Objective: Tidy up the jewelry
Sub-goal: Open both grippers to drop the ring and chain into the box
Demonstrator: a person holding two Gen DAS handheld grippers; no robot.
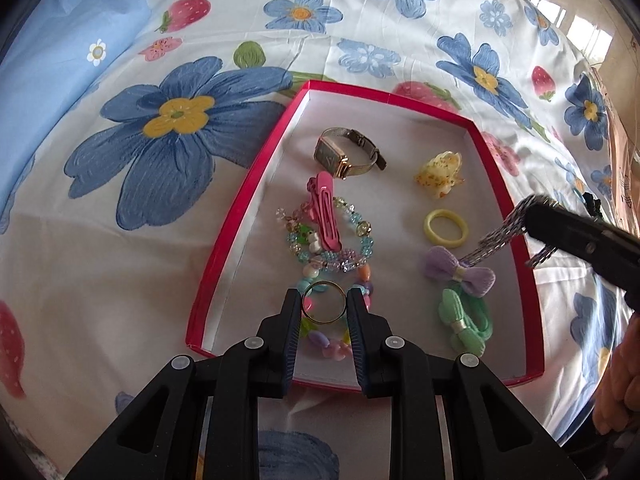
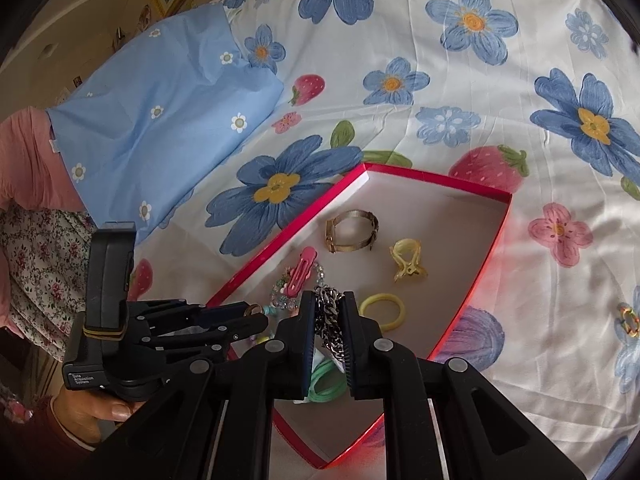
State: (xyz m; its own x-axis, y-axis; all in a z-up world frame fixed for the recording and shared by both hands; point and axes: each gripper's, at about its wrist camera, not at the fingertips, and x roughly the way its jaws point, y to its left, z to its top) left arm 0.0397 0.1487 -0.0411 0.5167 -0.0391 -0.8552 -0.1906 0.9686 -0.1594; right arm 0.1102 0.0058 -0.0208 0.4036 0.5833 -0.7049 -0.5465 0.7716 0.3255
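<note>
The left gripper (image 1: 324,300) has its 2 black fingers a little way apart, and a thin gold ring (image 1: 323,302) sits squeezed between the tips. The ring hangs over a pile of bright bead bracelets (image 1: 332,256) near the front of a red box (image 1: 240,216) with a white floor. The box lies on a bed sheet (image 1: 168,128) with big blue flowers and pink strawberries on it.

The right gripper (image 2: 329,304) is almost closed. It pinches a silver chain (image 2: 329,316) between its 2 fingers, and the chain dangles down from the tips. In the left wrist view this chain (image 1: 500,236) hangs over the right side of the box, just above a purple bow (image 1: 456,272).

More things lie inside the box. A pink hair clip (image 1: 326,208) rests on top of the bead bracelets. A gold watch (image 1: 344,152) stands on its side near the back. A yellow claw clip (image 1: 440,176) is to the right of the watch. A yellow hair tie (image 1: 446,227) lies between the claw clip and the purple bow. A green bow (image 1: 464,320) sits at the front, just beside the purple bow.

A hand (image 2: 92,404) holds the handle of the left gripper.
</note>
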